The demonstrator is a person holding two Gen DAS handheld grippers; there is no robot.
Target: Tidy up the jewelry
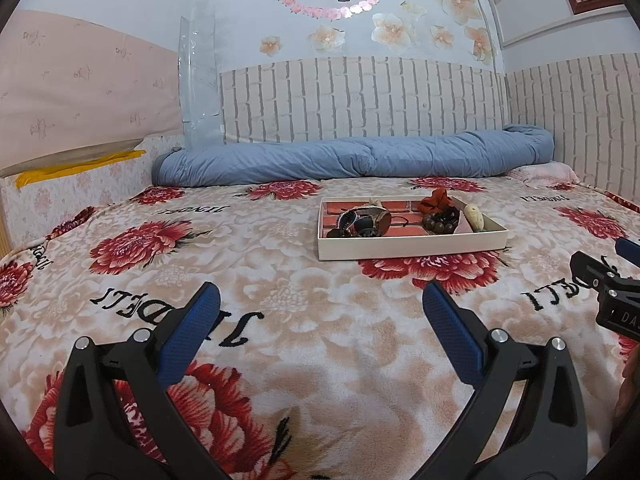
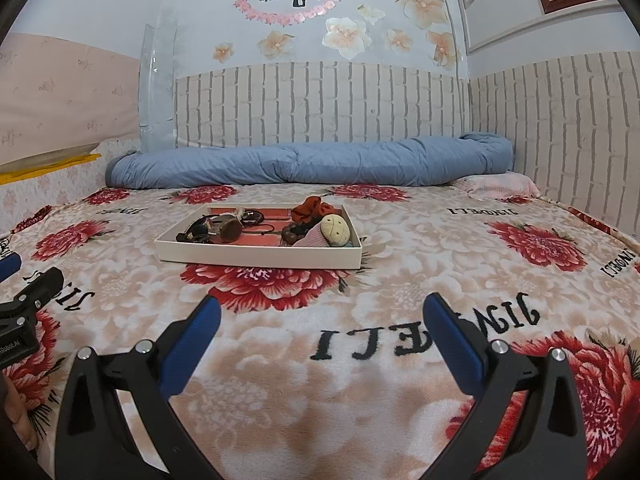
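Note:
A shallow white tray [image 1: 412, 246] with a red lining lies on the flowered blanket in the middle of the bed; it also shows in the right wrist view [image 2: 256, 257]. In it lie dark hair ties and a brown piece [image 1: 364, 220], a brown bead bracelet [image 1: 440, 222], an orange scrunchie [image 1: 436, 199] and a cream clip [image 2: 338, 230]. My left gripper [image 1: 320, 300] is open and empty, well short of the tray. My right gripper [image 2: 322, 310] is open and empty, short of the tray and to its right.
A rolled blue quilt [image 1: 360, 158] lies along the brick-pattern wall at the back. A pink pillow [image 2: 504, 186] sits at the back right. The flowered blanket [image 1: 280, 320] covers the bed. The right gripper's body [image 1: 612, 292] shows at the left view's right edge.

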